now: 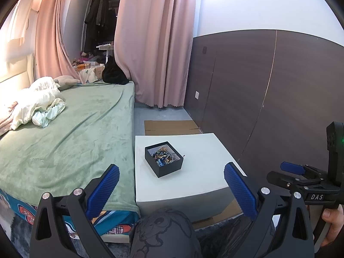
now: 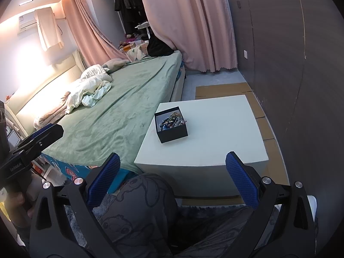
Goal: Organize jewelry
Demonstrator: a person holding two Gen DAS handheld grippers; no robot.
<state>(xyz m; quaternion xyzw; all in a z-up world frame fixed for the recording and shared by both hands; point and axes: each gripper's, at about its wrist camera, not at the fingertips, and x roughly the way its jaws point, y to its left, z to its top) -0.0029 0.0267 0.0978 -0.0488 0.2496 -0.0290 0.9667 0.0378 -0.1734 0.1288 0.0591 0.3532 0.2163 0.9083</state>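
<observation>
A black open box (image 1: 164, 159) holding a tangled heap of beaded jewelry (image 1: 165, 156) stands on a low white table (image 1: 204, 163). It also shows in the right wrist view (image 2: 171, 125) on the table (image 2: 215, 133). My left gripper (image 1: 172, 182) is open and empty, held back from the table's near edge. My right gripper (image 2: 173, 167) is open and empty, also short of the table. The right gripper shows at the right edge of the left wrist view (image 1: 301, 174); the left one shows at the left edge of the right wrist view (image 2: 36, 142).
A bed with a green blanket (image 1: 71, 133) runs along the table's left side. A dark wood wall panel (image 1: 268, 90) is on the right. Flattened cardboard (image 1: 172, 127) lies on the floor behind the table. My knee in patterned trousers (image 1: 165, 232) is below the grippers. Pink curtains (image 1: 150, 43) hang behind.
</observation>
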